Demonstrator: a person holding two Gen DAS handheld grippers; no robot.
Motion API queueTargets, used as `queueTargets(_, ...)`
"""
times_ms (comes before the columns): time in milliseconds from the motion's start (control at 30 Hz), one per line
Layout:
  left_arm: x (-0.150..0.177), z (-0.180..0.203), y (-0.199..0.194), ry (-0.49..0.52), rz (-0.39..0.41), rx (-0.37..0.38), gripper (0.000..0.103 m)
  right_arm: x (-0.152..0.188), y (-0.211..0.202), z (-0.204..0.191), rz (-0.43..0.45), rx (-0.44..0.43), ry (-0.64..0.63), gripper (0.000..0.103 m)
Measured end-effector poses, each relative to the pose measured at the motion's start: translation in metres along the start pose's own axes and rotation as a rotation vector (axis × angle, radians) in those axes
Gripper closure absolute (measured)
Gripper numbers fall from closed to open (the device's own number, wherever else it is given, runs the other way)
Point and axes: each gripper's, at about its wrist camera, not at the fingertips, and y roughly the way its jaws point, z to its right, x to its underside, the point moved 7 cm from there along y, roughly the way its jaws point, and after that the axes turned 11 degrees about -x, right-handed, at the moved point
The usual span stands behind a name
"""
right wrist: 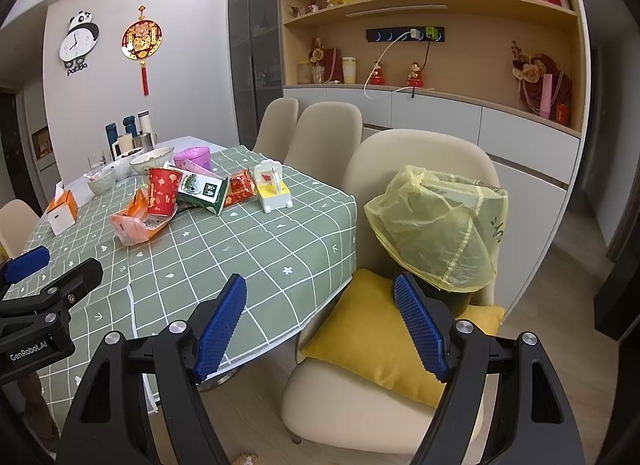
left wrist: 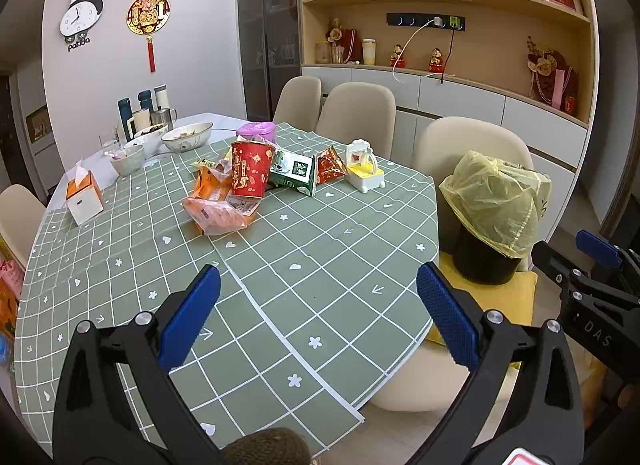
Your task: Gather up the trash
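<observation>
Trash lies in a heap mid-table: a red paper cup (left wrist: 250,169) (right wrist: 162,191), an orange wrapper (left wrist: 216,213) (right wrist: 134,227), a green and white carton (left wrist: 296,175) (right wrist: 202,191) and a red snack packet (left wrist: 330,165) (right wrist: 240,187). A black bin with a yellow bag (left wrist: 496,205) (right wrist: 436,225) stands on a chair at the right. My left gripper (left wrist: 318,285) is open and empty above the near table. My right gripper (right wrist: 320,297) is open and empty over the table's edge, close to the bin.
The table has a green checked cloth (left wrist: 320,249) (right wrist: 248,249). A yellow and white toy (left wrist: 364,169), a purple tub (left wrist: 256,131), a tissue box (left wrist: 82,195), bowls (left wrist: 186,137) and flasks stand at the back. A yellow cushion (right wrist: 380,341) lies under the bin. Beige chairs ring the table.
</observation>
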Motion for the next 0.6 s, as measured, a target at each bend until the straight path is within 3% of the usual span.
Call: queueTargets(600, -0.0011, -0.0031, -0.0027, -0.013, 0.007, 0.011, 0.009, -0.0037, -0.0045, -0.0046, 0.007, 0.012, -0.005, 0.030)
